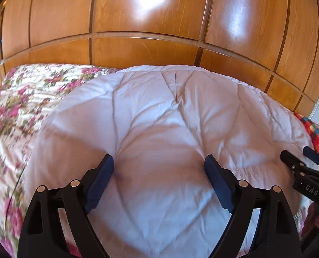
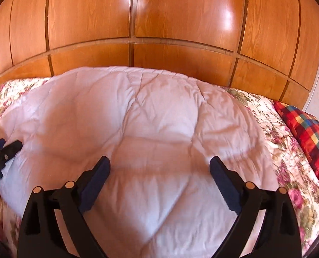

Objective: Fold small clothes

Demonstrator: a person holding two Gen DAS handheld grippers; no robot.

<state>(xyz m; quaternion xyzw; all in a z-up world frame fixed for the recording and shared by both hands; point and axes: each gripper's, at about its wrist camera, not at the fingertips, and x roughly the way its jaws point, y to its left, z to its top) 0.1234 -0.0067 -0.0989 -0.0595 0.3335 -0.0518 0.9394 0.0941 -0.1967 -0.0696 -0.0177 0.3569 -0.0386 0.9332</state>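
Both claws are held tilted downward, side by side, over the white quilt (image 1: 159, 118) spread on the bed (image 1: 13, 111). The left claw (image 1: 159, 161) and right claw (image 2: 160, 163) are wide apart, with nothing gripped.

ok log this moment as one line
left gripper: open, empty | right gripper: open, empty | white quilt: spread on floral bedspread | fold: not started

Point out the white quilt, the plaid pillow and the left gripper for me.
white quilt (image 2: 155, 129): right wrist view, middle panel.
plaid pillow (image 2: 310, 133): right wrist view, top face.
left gripper (image 1: 159, 163): left wrist view, between fingertips.
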